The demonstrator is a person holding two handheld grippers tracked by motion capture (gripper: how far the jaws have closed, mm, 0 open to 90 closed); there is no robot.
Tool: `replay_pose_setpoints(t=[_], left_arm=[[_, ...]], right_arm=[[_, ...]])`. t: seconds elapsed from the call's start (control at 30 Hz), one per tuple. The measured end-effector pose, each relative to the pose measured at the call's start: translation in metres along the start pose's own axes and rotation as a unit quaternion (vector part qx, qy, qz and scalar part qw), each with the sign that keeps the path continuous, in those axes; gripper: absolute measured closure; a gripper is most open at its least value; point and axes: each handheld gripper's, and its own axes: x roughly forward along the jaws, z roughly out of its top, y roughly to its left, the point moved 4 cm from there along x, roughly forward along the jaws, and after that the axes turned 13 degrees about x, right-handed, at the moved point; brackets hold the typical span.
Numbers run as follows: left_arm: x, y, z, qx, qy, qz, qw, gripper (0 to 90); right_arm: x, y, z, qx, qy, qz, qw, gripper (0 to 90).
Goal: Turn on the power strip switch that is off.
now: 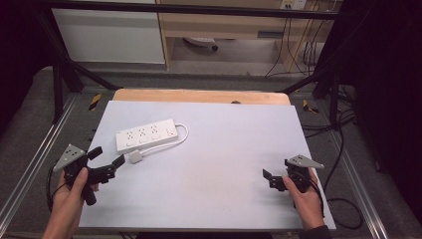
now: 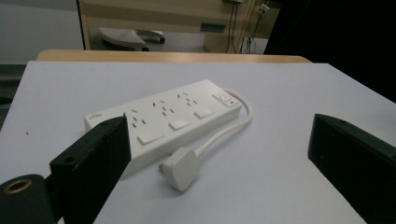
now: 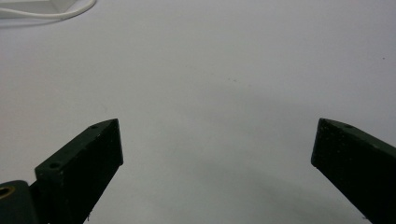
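A white power strip (image 1: pixel 147 134) (image 2: pixel 173 114) with three sockets lies on the left half of the white table top (image 1: pixel 224 164). Its cable (image 1: pixel 182 133) (image 2: pixel 233 126) loops round to a white plug (image 1: pixel 135 157) (image 2: pixel 182 168) lying flat just in front of the strip. My left gripper (image 1: pixel 108 156) (image 2: pixel 217 135) is open, low over the table, pointing at the plug from a short way off and holding nothing. My right gripper (image 1: pixel 268 179) (image 3: pixel 218 135) is open over bare table near the front right, with nothing between its jaws. A bit of the cable (image 3: pixel 56 14) shows far ahead of it.
A wooden strip (image 1: pixel 199 95) edges the table's far side. Black frame bars (image 1: pixel 59 74) stand at the back corners, and cables (image 1: pixel 343 164) trail along the floor at the right. Shelving and a white cabinet (image 1: pixel 109 35) stand behind.
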Motion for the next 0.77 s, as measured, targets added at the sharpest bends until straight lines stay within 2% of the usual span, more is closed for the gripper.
replay_pose_setpoints(t=[0.2,0.4,0.43,0.5,0.7,0.77], left_arm=[[0.0,-0.013,-0.021,-0.001,0.01,-0.006,0.9999,6.1],[0.006,-0.027,-0.043,0.001,0.037,-0.009,0.9993,7.1],[0.007,-0.031,-0.048,0.003,0.044,-0.011,0.9989,7.6],[0.01,-0.038,-0.056,0.024,0.068,-0.015,0.9973,7.6],[0.013,-0.048,-0.06,0.037,0.085,-0.03,0.9952,7.6],[0.016,-0.046,-0.061,0.03,0.09,-0.027,0.9951,7.6]], right_arm=[[0.001,0.0,-0.001,-0.002,0.003,-0.001,1.0,2.6],[0.001,-0.001,-0.001,-0.002,0.003,-0.003,1.0,2.6],[0.001,-0.001,-0.001,-0.002,0.003,-0.003,1.0,2.6],[0.001,-0.001,0.0,0.0,0.002,-0.003,1.0,2.6],[0.0,-0.001,-0.001,0.002,0.002,-0.004,1.0,2.6],[0.0,0.0,-0.001,0.001,0.002,-0.004,1.0,2.6]])
